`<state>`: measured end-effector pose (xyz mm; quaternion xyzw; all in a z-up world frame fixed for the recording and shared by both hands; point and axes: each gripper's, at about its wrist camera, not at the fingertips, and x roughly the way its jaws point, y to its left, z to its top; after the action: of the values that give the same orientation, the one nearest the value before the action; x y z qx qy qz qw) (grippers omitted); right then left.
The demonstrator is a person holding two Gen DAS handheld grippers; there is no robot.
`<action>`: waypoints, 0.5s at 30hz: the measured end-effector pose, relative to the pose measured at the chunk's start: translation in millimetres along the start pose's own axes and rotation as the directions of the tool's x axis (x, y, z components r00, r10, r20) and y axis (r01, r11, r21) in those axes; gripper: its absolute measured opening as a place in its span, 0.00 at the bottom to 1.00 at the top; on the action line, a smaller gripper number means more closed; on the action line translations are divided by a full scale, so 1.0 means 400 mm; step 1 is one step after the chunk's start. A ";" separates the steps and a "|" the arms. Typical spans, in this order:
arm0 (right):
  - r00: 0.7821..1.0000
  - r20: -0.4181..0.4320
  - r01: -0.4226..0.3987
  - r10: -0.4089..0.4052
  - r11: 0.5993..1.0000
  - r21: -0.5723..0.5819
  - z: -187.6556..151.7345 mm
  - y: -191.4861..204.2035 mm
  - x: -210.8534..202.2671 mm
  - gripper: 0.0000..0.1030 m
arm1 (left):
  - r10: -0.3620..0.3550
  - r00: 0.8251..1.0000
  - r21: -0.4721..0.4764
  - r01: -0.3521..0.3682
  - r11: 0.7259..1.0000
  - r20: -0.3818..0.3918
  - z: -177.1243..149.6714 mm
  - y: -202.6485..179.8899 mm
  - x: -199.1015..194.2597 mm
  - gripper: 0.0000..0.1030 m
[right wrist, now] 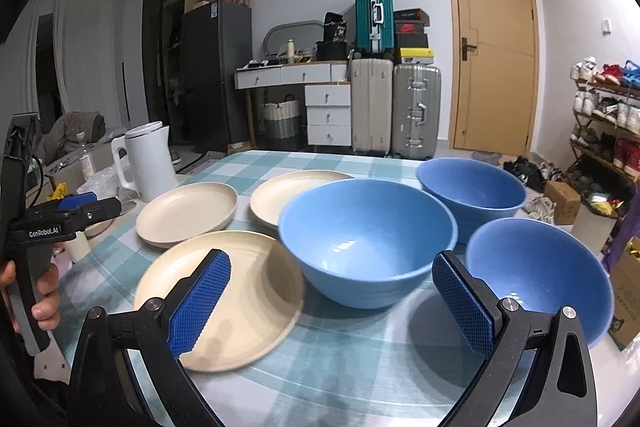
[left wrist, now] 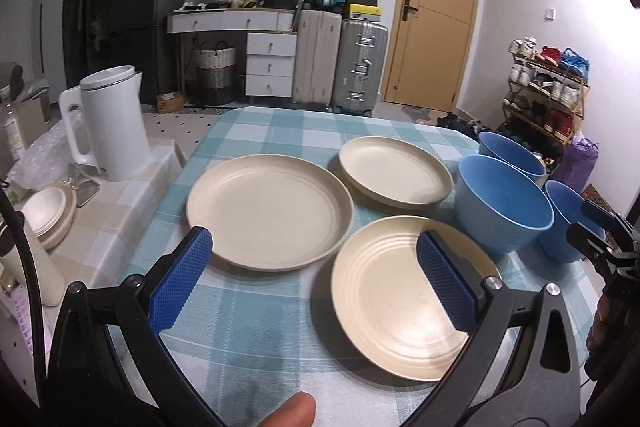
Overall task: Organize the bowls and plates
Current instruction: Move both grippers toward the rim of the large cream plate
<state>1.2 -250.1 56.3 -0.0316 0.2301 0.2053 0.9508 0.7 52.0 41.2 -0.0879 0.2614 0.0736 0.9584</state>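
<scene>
**Plates on one side, bowls on the other**

On the checked tablecloth point(left wrist: 256, 315) sit three cream plates and three blue bowls, none stacked yet. Both grippers hang above the table with their jaws wide apart, holding nothing.

The left gripper point(left wrist: 316, 279) looks down at the plates. The near plate point(left wrist: 384, 291) lies just under its right finger, a little to the right of the gap. The big plate point(left wrist: 268, 207) sits ahead and to the left, and the far plate point(left wrist: 396, 169) sits behind, close to both.

The right gripper point(right wrist: 332, 297) points at the bowls. The middle bowl point(right wrist: 366, 239) stands straight ahead, right between the two blue pads. The far bowl point(right wrist: 472, 193) is behind it and the near bowl point(right wrist: 540, 279) is off to the right, by the right finger.

So the left hand is closer to the plates and the right hand is closer to the bowls. I think the stacking has not begun. A round plate has no long side, so a jaw would need to bite its rim.
</scene>
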 end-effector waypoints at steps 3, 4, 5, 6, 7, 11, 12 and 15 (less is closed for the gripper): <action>1.000 -0.014 -0.011 0.011 1.000 0.001 0.020 0.017 0.013 1.00 | 0.017 1.000 -0.022 -0.017 1.000 -0.007 0.016 0.021 -0.004 0.99; 1.000 -0.022 -0.016 0.016 1.000 0.000 0.029 0.025 0.020 1.00 | 0.026 1.000 -0.027 -0.026 0.999 -0.011 0.020 0.028 0.001 0.99; 0.999 -0.026 -0.019 0.019 1.000 0.000 0.037 0.030 0.029 1.00 | 0.035 0.999 -0.034 -0.036 0.999 -0.016 0.025 0.036 0.001 0.99; 0.999 -0.029 -0.025 0.025 1.000 -0.001 0.043 0.035 0.038 1.00 | 0.040 0.999 -0.040 -0.041 0.998 -0.021 0.029 0.042 0.004 0.99; 0.999 -0.032 -0.032 0.031 0.999 -0.004 0.052 0.042 0.044 1.00 | 0.045 0.999 -0.048 -0.046 0.998 -0.025 0.032 0.050 0.006 0.99; 0.998 -0.044 -0.043 0.042 0.999 -0.013 0.076 0.064 0.066 1.00 | 0.055 0.997 -0.067 -0.058 0.996 -0.046 0.041 0.076 0.018 0.99; 0.998 -0.046 -0.048 0.047 0.999 -0.015 0.079 0.071 0.073 1.00 | 0.059 0.997 -0.069 -0.063 0.996 -0.059 0.042 0.081 0.020 0.99; 0.997 -0.054 -0.055 0.054 0.998 -0.027 0.092 0.088 0.091 1.00 | 0.062 0.995 -0.078 -0.068 0.995 -0.075 0.051 0.090 0.056 0.99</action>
<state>31.9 -198.4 74.0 -0.0442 0.2534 0.2334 0.9377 23.0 93.6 42.3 -0.1203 0.2955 0.1120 0.9411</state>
